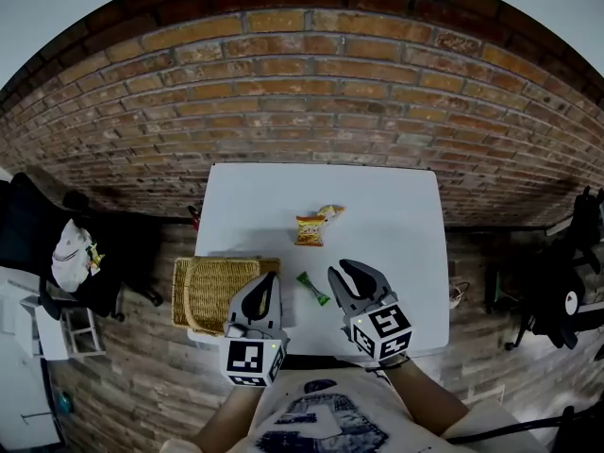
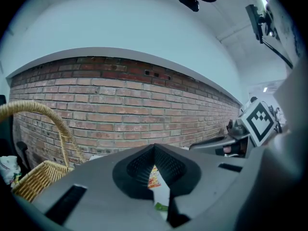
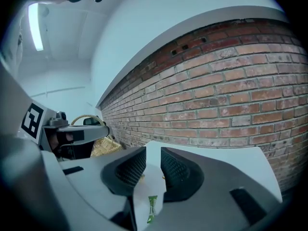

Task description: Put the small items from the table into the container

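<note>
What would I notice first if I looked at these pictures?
A big red brick wall fills the back, with a bright white table against it. On the table lie an orange snack packet in the middle and a little green packet nearer, between the left gripper and right gripper. A wicker basket sits at the table's left edge.

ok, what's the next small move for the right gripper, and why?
Probably lower the right gripper onto the green packet. Its jaws stand slightly apart with nothing between them. The packet lies flat on the table just ahead of them, is the nearest item, and is close to the wicker basket.
</note>
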Demonstrator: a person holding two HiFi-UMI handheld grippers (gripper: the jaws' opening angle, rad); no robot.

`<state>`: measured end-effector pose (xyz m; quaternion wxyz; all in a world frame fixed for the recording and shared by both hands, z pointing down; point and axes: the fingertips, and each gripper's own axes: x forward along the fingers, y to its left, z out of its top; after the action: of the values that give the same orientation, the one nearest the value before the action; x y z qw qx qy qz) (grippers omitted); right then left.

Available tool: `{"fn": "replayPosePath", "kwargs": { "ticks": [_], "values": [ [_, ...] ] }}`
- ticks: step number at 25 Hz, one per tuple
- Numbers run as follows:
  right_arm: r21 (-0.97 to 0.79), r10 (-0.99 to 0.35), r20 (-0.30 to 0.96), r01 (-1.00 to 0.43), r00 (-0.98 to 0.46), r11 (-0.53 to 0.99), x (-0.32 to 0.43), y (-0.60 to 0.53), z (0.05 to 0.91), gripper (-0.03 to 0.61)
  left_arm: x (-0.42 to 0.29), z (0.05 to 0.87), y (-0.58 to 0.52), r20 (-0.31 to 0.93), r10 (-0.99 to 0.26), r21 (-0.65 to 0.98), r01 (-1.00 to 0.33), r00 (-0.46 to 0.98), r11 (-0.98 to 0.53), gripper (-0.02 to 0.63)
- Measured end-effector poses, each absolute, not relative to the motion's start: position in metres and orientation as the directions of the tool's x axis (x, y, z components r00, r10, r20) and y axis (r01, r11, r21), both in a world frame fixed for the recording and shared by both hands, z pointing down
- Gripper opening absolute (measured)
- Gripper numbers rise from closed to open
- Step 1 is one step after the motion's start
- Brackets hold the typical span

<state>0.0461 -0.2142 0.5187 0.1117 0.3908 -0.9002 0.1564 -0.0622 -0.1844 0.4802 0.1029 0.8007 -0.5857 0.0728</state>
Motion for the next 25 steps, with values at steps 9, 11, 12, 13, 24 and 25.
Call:
{"fn": "replayPosePath", "kwargs": {
  "ticks": [9,11,12,13,24,25],
  "values": [
    [-0.214,-0.604,0.392,-0.708,-0.693,0.673,0.030,-0.211,0.547,0.198,-0.065,0.488,-0.185,0.277,-0.919,0.068,-0.960,0.280,-0.272,0.048],
    [-0.218,-0.585,0.409,-0.697,-0.701,0.683,0.026,-0.210,0.556,0.229,-0.066,0.490,-0.186,0.283,-0.918,0.070,-0.961,0.277,-0.268,0.048],
    [-0.218,-0.576,0.415,-0.692,-0.704,0.688,0.024,-0.211,0.559,0.238,-0.067,0.490,-0.187,0.282,-0.919,0.068,-0.961,0.277,-0.268,0.048],
    [-0.218,-0.568,0.422,-0.687,-0.707,0.693,0.023,-0.212,0.563,0.245,-0.066,0.489,-0.189,0.281,-0.919,0.066,-0.961,0.276,-0.269,0.048],
    [-0.221,-0.513,0.496,-0.673,-0.701,0.706,0.010,-0.204,0.601,0.249,-0.070,0.489,-0.185,0.283,-0.927,0.066,-0.969,0.248,-0.239,0.048],
    [-0.220,-0.506,0.502,-0.670,-0.701,0.709,0.009,-0.202,0.604,0.249,-0.070,0.489,-0.185,0.282,-0.927,0.064,-0.969,0.247,-0.239,0.048]
  ]
}}
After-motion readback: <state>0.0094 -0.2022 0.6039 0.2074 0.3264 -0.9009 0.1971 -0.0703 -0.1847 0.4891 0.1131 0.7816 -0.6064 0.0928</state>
